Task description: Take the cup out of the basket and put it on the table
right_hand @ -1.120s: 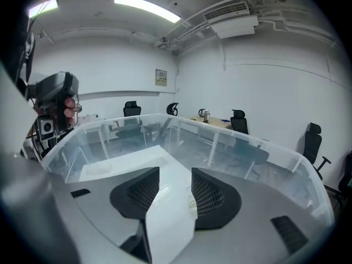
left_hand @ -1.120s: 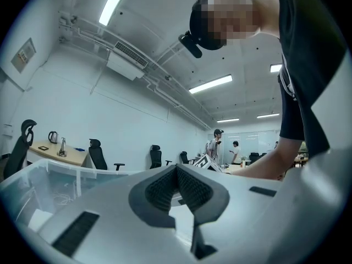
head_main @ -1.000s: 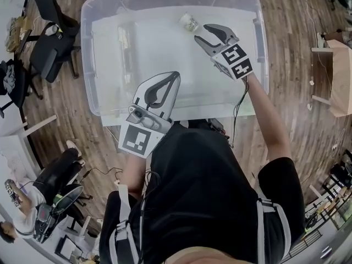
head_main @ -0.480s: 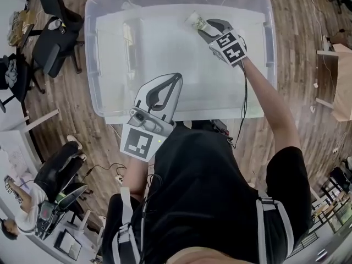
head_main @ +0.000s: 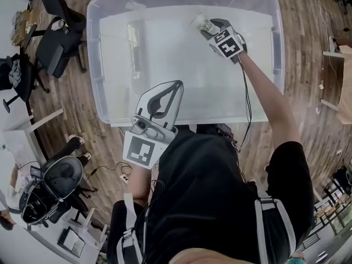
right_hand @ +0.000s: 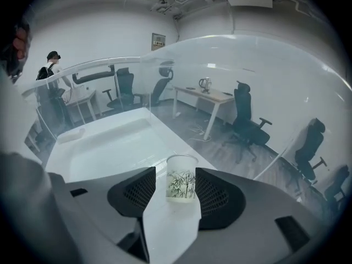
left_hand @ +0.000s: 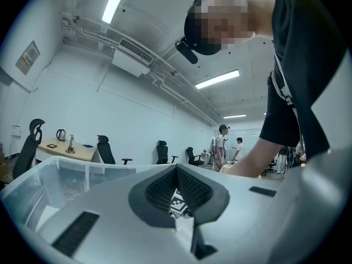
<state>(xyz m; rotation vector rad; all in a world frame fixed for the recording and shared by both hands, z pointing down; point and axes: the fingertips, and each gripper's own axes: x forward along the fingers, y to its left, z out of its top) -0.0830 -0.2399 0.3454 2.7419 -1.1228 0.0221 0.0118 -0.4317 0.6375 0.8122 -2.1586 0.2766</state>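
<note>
Carefully now: my right gripper (head_main: 209,27) sits low in the clear basket (head_main: 94,65), upper right of the head view. Its jaws have just widened and are spread around the upright bamboo-print cup (right_hand: 181,179), pads not pressing. I'd centre it, close softly on the thin wall, then lift straight. The basket's far wall stands close behind. My left gripper (head_main: 177,86), jaws pressed together, hovers lower centre, out of the way.

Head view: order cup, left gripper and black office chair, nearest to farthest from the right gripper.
1. cup, between the jaws of the right gripper, just opened wider.
2. left gripper, by the near wall of the bin.
3. black office chair, floor, upper left.
</note>
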